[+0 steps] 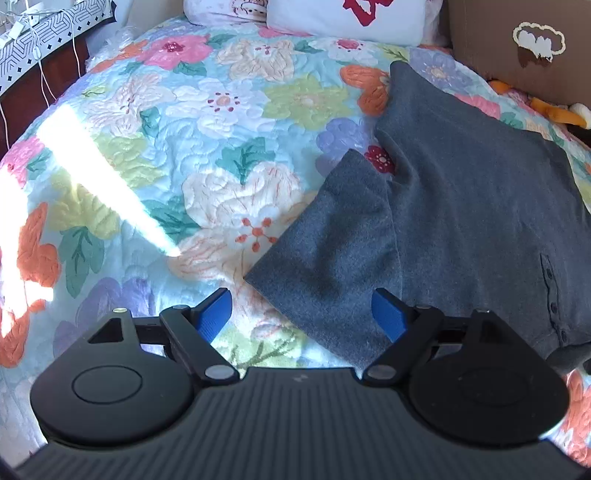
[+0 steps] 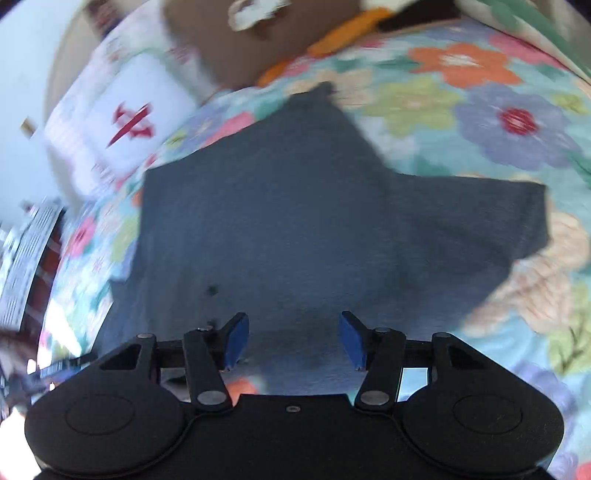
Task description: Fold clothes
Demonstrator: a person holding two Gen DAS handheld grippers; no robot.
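- The grey shirt [image 1: 472,206] is a soft, matte knit with a short row of dark buttons [image 1: 552,295] near its collar end; it lies spread flat on the quilt [image 1: 207,155], one short sleeve [image 1: 325,254] angled out from the body.
- In the right wrist view the shirt [image 2: 280,221] is blurred, its other sleeve [image 2: 491,221] stretched out to one side.
- The quilt is puffy, stitched cotton printed with big pink, orange, green and lilac flowers on pale blue; a bright bar of sunlight [image 1: 99,177] crosses it, well away from the shirt.
- Beyond the shirt's far hem sit a white pillow [image 1: 351,16] with a red mark and a brown cardboard box [image 1: 517,48].
- The left gripper [image 1: 306,314] hovers with blue pads spread wide over the sleeve's edge, holding nothing.
- The right gripper [image 2: 293,339] is also wide apart, empty, above the shirt's body.
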